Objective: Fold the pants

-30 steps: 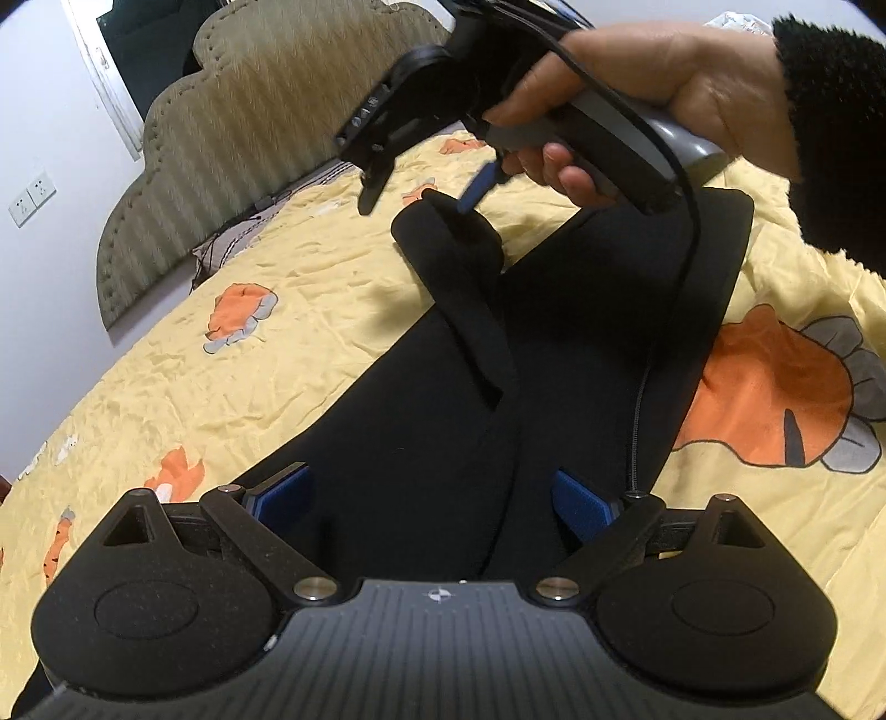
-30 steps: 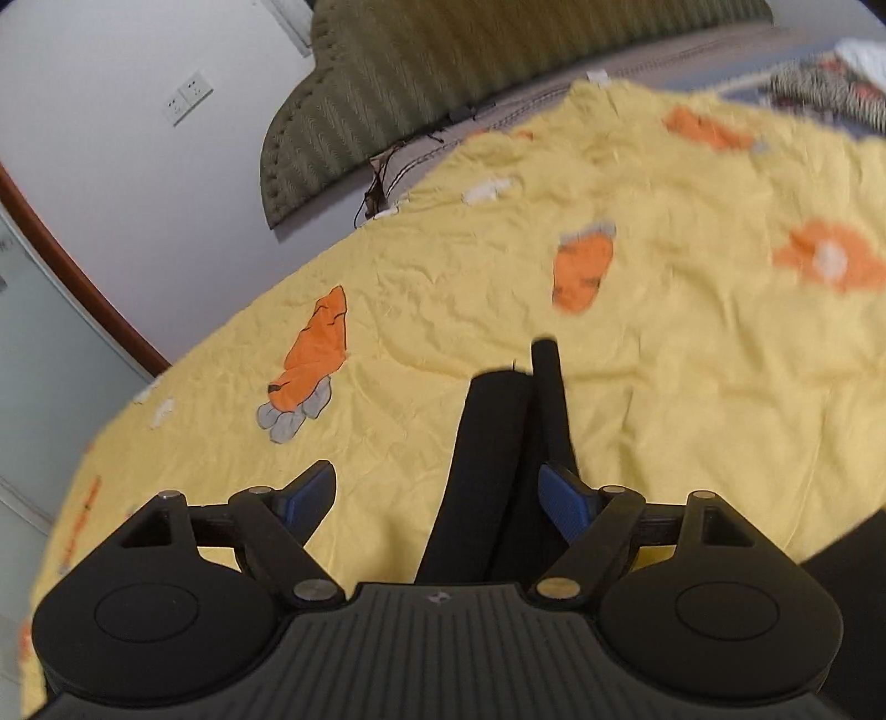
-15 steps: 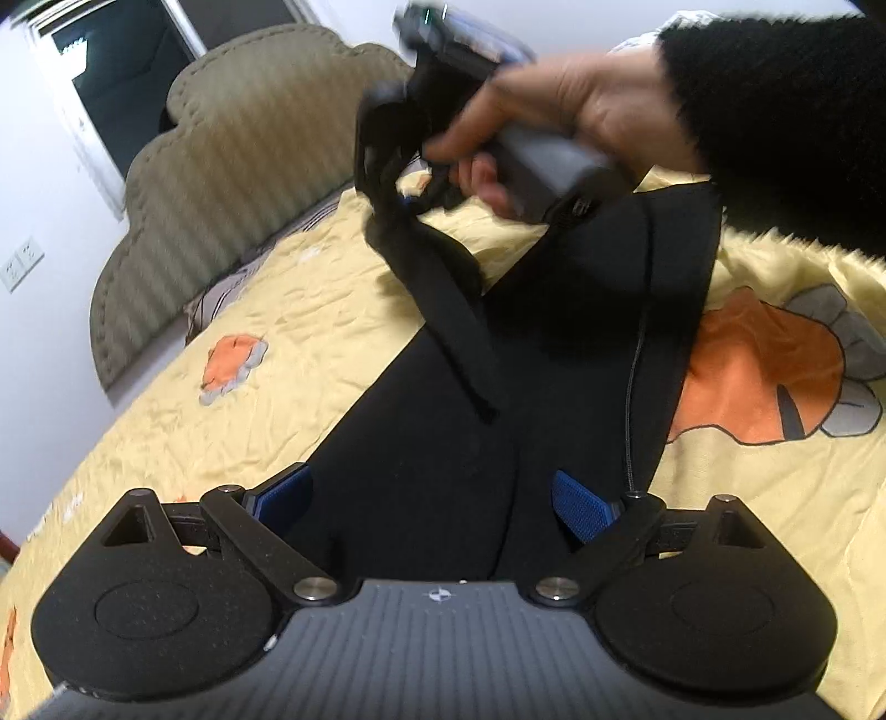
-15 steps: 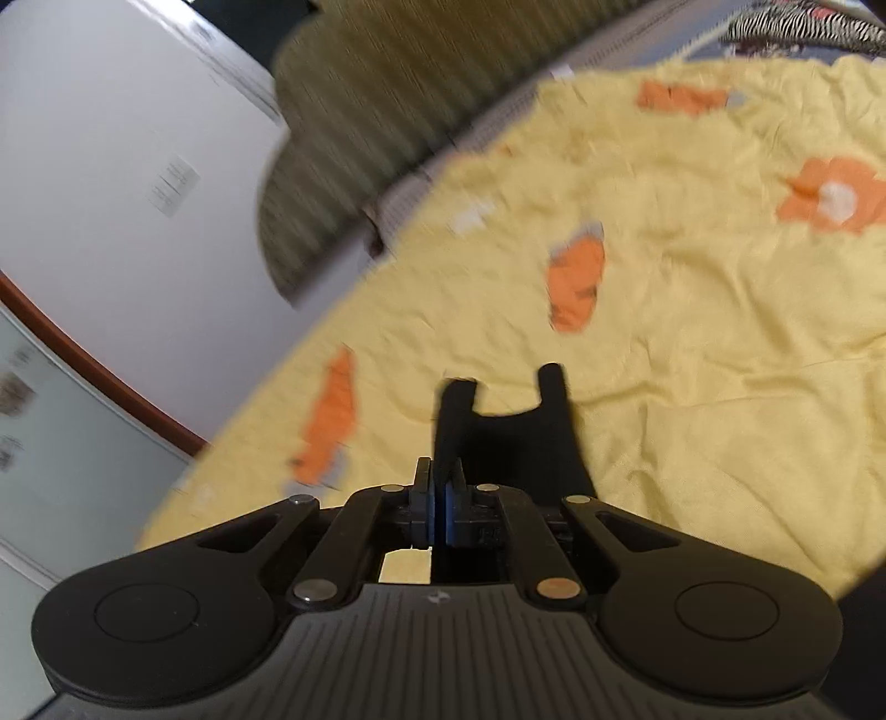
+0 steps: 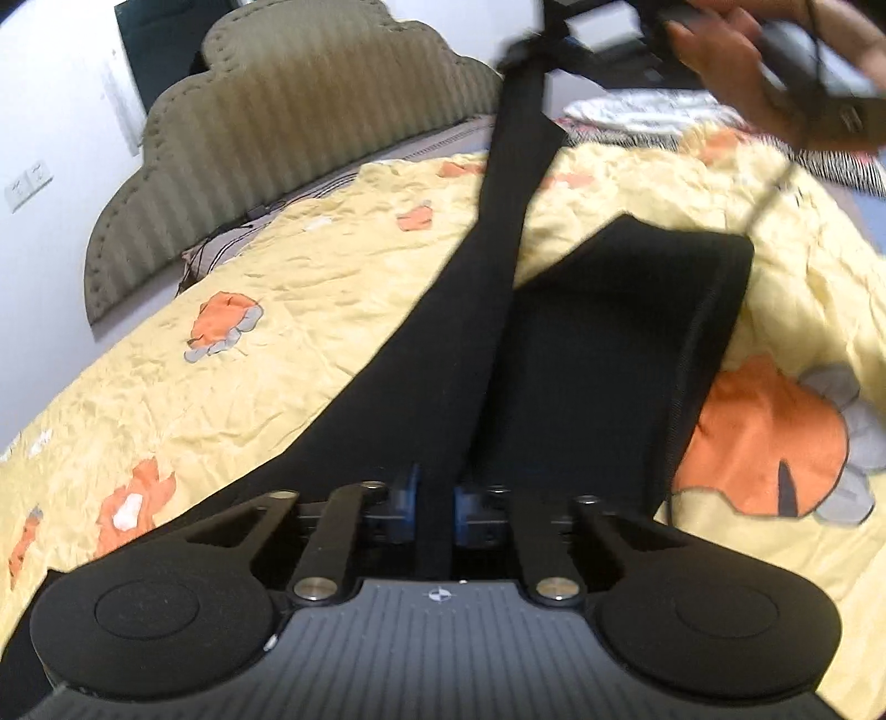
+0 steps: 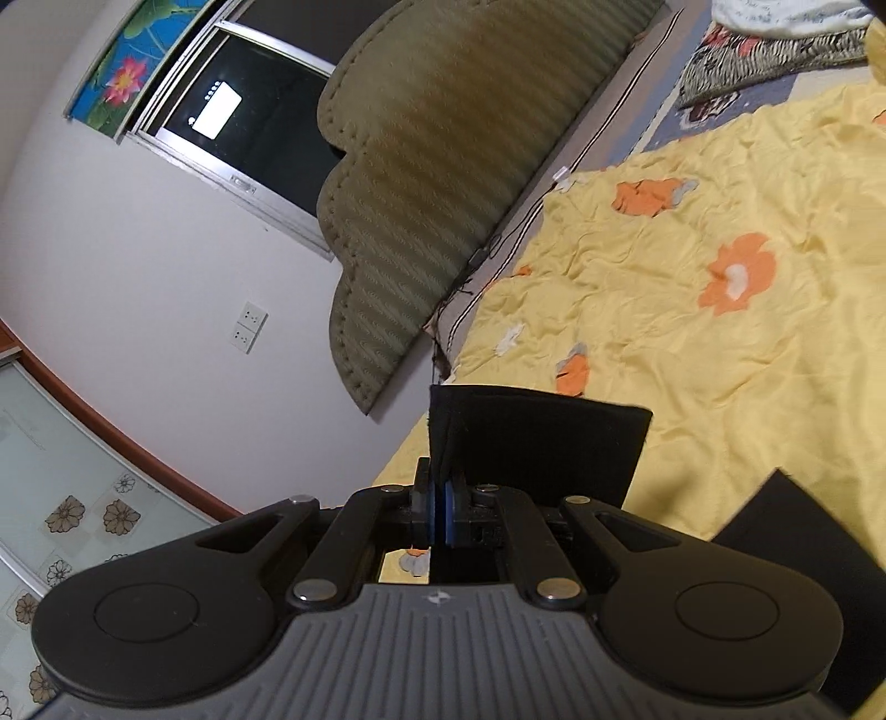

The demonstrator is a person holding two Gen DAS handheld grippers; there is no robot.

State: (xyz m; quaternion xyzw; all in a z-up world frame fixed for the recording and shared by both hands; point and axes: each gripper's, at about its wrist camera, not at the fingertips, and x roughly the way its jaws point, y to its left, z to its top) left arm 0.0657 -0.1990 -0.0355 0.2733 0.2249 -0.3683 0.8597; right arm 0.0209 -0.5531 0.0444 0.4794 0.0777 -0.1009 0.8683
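Black pants lie on a yellow bedspread with orange flower prints. My left gripper is shut on a fold of the pants fabric near the camera. From there one leg stretches taut up and away to the right gripper, which a hand holds at the top right. In the right wrist view my right gripper is shut on the leg's hem, lifted above the bed. The waistband lies flat on the right.
An olive padded headboard stands at the far side against a white wall with a socket and a dark window. Patterned bedding is piled at the far right. A thin cable hangs from the right gripper.
Both grippers have shut on the pants: the right first on the leg end, then the left on the near fabric. The right gripper has lifted and rolled, pulling the leg taut.
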